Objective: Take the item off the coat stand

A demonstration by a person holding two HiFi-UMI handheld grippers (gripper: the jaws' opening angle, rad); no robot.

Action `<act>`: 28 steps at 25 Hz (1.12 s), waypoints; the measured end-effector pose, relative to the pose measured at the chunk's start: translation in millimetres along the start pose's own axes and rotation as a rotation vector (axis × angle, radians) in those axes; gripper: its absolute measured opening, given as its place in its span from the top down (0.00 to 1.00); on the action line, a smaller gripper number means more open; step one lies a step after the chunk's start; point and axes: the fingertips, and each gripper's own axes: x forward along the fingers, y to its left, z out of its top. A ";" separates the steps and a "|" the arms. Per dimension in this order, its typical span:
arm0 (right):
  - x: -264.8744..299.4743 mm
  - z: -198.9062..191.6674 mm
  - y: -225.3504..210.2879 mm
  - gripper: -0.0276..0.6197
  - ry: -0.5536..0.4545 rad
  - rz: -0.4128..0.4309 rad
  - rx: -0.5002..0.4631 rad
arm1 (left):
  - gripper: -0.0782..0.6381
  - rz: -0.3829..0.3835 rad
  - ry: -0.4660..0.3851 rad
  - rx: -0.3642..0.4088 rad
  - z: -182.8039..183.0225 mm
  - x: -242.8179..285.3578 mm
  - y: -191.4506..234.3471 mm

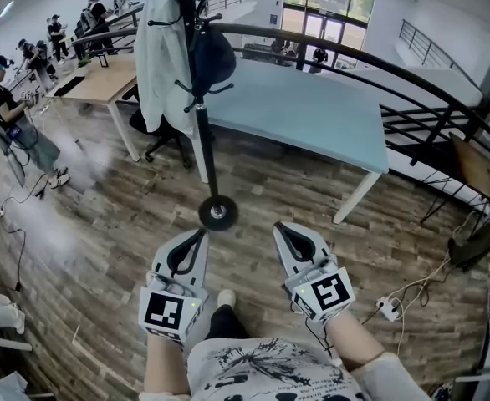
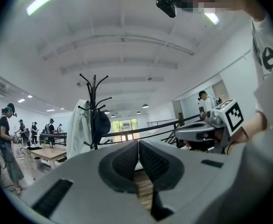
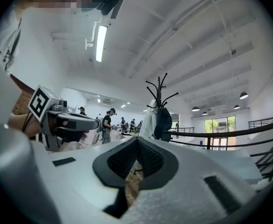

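A black coat stand (image 1: 197, 115) rises from a round base (image 1: 217, 213) on the wooden floor just ahead of me. A white garment (image 1: 160, 53) hangs on its left hooks and a dark bag-like item (image 1: 212, 55) on its right. Both grippers are held low in front of my body, short of the base. My left gripper (image 1: 201, 235) is shut with nothing in it, and my right gripper (image 1: 279, 229) is shut and empty too. The left gripper view shows the stand (image 2: 94, 107) with the garment (image 2: 78, 134) far off beyond the jaws. The right gripper view shows the stand (image 3: 160, 94) likewise.
A light blue table (image 1: 312, 115) stands right behind the stand, with a black office chair (image 1: 157, 132) to its left. A curved black railing (image 1: 412, 78) runs at the right. Wooden desks (image 1: 103, 82) with several people are at far left. A power strip (image 1: 389, 307) and cables lie on the floor.
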 end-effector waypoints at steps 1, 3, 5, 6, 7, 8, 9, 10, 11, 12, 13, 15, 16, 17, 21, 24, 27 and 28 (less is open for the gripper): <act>19.3 0.4 -6.2 0.97 0.000 -0.010 0.003 | 0.88 -0.008 0.000 -0.003 -0.7 13.0 15.9; 59.0 2.3 -18.2 0.97 -0.001 -0.028 0.004 | 0.88 -0.023 -0.002 -0.001 -0.9 38.4 49.2; 98.6 7.3 -28.4 0.97 -0.010 -0.042 -0.003 | 0.88 -0.027 -0.015 0.008 2.8 61.6 85.6; 117.3 10.1 -32.8 0.97 -0.017 -0.049 -0.006 | 0.88 -0.025 -0.023 0.014 5.7 71.8 103.7; 135.1 12.5 -37.0 0.97 -0.024 -0.055 -0.007 | 0.88 -0.022 -0.033 0.020 8.5 81.3 120.9; 151.9 14.2 -41.2 0.97 -0.030 -0.062 -0.005 | 0.88 -0.021 -0.043 0.027 11.1 90.2 136.8; 167.6 15.1 -45.5 0.97 -0.034 -0.068 -0.001 | 0.88 -0.021 -0.051 0.032 13.0 98.8 151.0; 182.1 14.8 -49.8 0.97 -0.035 -0.074 0.004 | 0.88 -0.024 -0.057 0.035 13.9 107.2 163.5; 195.2 13.4 -53.9 0.97 -0.032 -0.080 0.009 | 0.88 -0.029 -0.058 0.037 13.2 115.1 174.3; 206.9 11.0 -57.7 0.97 -0.027 -0.085 0.014 | 0.88 -0.035 -0.057 0.037 11.1 122.5 183.8; 217.5 8.0 -61.7 0.97 -0.023 -0.090 0.019 | 0.88 -0.040 -0.055 0.037 8.1 129.6 192.5; 236.1 1.5 -70.5 0.97 -0.014 -0.101 0.033 | 0.88 -0.045 -0.049 0.033 0.8 143.5 207.8; 244.4 -1.4 -75.5 0.97 -0.009 -0.106 0.042 | 0.88 -0.047 -0.045 0.029 -2.4 150.3 214.0; 252.1 -4.1 -80.7 0.97 -0.004 -0.109 0.051 | 0.88 -0.050 -0.041 0.025 -5.0 157.0 219.0; 281.4 -12.1 -104.6 0.97 0.010 -0.112 0.068 | 0.88 -0.058 -0.034 0.015 -10.5 184.0 231.9; 304.8 -18.7 -124.5 0.97 0.012 -0.098 0.069 | 0.88 -0.047 -0.038 0.020 -14.0 207.3 239.9; 329.8 -19.8 -145.7 0.97 0.007 -0.062 0.058 | 0.88 -0.034 -0.019 0.018 -16.2 231.3 245.8; 338.4 -18.3 -153.4 0.97 0.004 -0.048 0.050 | 0.88 -0.026 -0.012 0.018 -15.6 240.0 247.7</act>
